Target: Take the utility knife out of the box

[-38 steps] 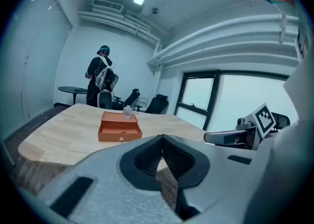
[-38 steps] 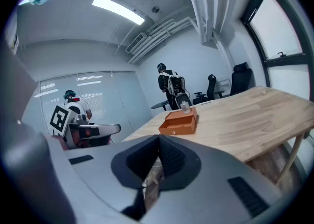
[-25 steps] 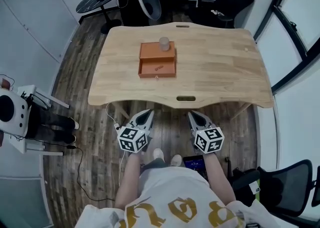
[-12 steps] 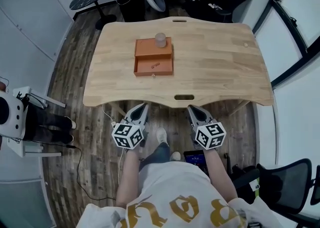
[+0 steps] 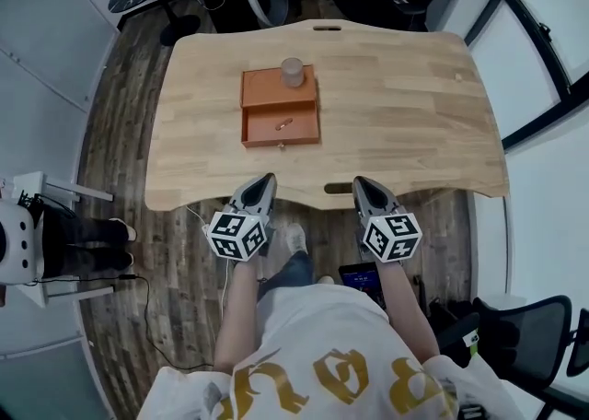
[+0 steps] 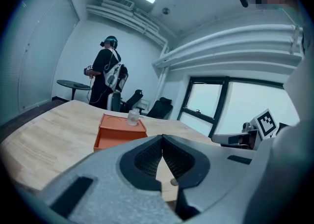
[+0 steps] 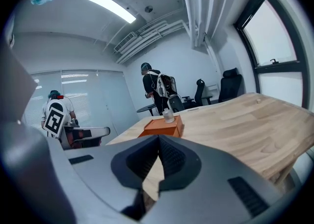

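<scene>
A flat orange box (image 5: pixel 281 105) on the pale wooden table (image 5: pixel 396 114) holds the knife (image 5: pixel 282 122) in its open front compartment. A frosted cup (image 5: pixel 292 71) stands on its lid. The left gripper (image 5: pixel 266 178) and right gripper (image 5: pixel 360 181) are closed and empty.

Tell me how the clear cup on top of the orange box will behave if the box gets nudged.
The clear cup looks small and translucent, probably light plastic, so a nudge would likely shift it. It stands upright on top of the orange box, unsecured, so it may tip. Being round, it could then roll onto the table.
</scene>
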